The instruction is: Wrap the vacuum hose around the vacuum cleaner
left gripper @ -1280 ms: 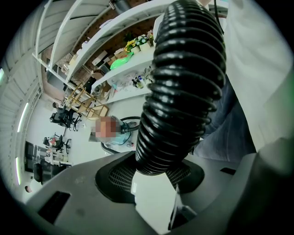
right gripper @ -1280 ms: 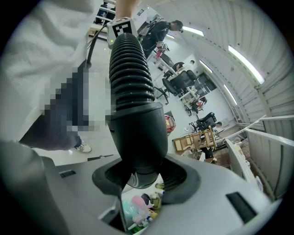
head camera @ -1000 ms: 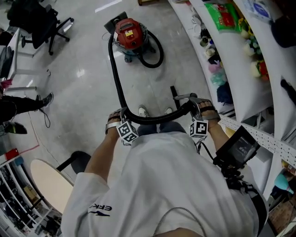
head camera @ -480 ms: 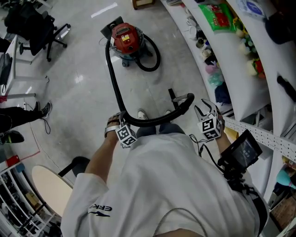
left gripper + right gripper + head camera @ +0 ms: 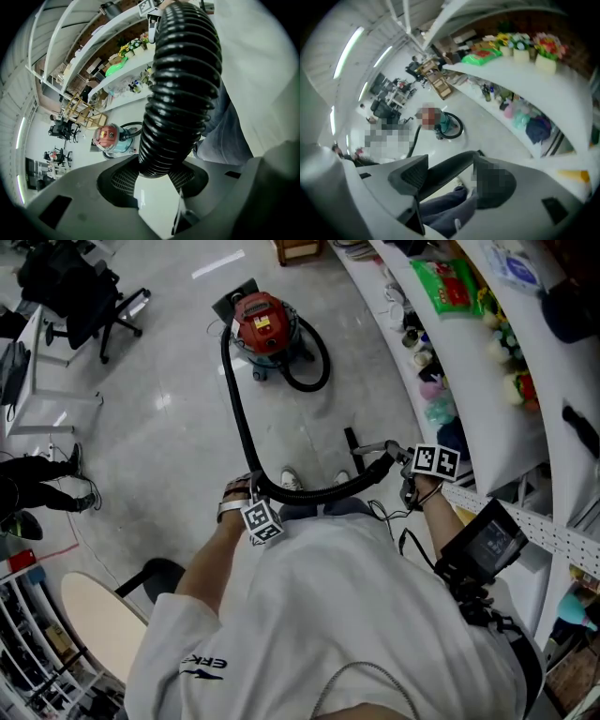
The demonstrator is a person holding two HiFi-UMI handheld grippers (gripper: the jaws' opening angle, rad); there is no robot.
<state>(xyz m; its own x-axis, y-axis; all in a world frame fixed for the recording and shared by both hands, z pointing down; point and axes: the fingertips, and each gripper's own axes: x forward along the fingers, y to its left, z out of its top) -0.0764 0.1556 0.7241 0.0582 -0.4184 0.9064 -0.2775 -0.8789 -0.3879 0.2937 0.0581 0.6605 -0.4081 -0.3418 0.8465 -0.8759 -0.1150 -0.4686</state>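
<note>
Left gripper [image 5: 249, 487]: clamped on the hose [image 5: 240, 423], lower centre | Right gripper [image 5: 395, 458]: we see it rolled over, jaws just opened wide astride the hose's stiff end, not pinching | Vacuum cleaner [image 5: 265, 322]: upper centre, 1 hose loop beside it | We judge a regrip; wrapping not begun.

Vacuum cleaner [image 5: 265, 322] sits on the floor [image 5: 169, 427], far and centre, with a loop lying at its right side. The hose [image 5: 240, 418] leaves its left side, comes straight toward the near side, then bends right just in front of the person wearing the camera. Curved shelves [image 5: 473, 381] sweep down the right side, loaded with small items. Far left there's an office chair [image 5: 89, 282], a bystander's legs [image 5: 37, 470] at the left edge, and a round table [image 5: 94, 610] near left.
</note>
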